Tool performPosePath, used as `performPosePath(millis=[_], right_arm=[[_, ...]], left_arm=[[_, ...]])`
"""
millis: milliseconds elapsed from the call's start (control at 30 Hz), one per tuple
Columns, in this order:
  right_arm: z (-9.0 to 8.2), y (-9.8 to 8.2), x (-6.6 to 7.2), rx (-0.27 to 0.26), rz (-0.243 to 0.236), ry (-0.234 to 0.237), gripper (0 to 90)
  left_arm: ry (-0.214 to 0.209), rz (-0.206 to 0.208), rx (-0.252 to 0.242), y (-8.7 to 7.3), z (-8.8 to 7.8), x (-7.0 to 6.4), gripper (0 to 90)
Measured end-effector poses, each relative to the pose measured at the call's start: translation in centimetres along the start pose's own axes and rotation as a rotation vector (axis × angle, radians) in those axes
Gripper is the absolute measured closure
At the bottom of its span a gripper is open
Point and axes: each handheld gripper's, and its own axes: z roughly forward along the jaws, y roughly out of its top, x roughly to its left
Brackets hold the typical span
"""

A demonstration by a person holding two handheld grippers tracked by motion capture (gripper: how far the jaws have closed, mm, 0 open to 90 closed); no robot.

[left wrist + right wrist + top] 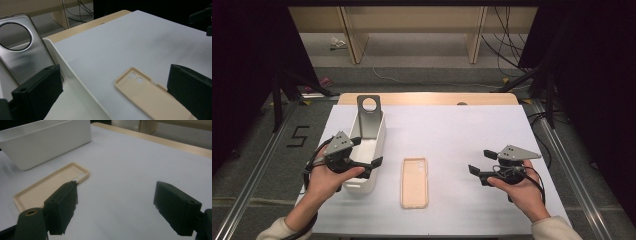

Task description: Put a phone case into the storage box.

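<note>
The beige phone case (414,182) is lying open side up on the white table cover (452,135), just beside the white bin (371,150); it is looking light, thin and probably flexible, so pinching one long rim seems best; the left gripper (362,152) and right gripper (480,162) are both hovering agape, holding nothing.

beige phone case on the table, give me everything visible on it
The beige phone case looks like soft matte plastic or silicone, one piece with a raised rim and round camera cutouts at its far end. It lies flat on the white table cover, hollow side up and empty, right of the white bin and apart from it. Neither gripper touches it.
</note>
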Motion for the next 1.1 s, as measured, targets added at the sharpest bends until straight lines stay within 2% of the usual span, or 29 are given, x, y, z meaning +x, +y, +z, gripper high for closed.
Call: performPosePath(millis=[433, 867, 1100], right_arm=[[0.0, 0.0, -0.1, -0.004, 0.001, -0.003, 20.1], [-0.2, 0.0, -0.3, -0.005, -0.001, -0.004, 20.2], [-0.2, 0.0, -0.3, -0.004, -0.002, -0.008, 20.2]], left_arm=[[-0.012, 0.006, 0.014, -0.1, 0.4, -0.3, 0.0], [-0.027, 0.025, 0.028, -0.2, 0.9, -1.5, 2.8], [-0.028, 0.033, 0.037, -0.3, 1.1, -1.8, 3.4]])
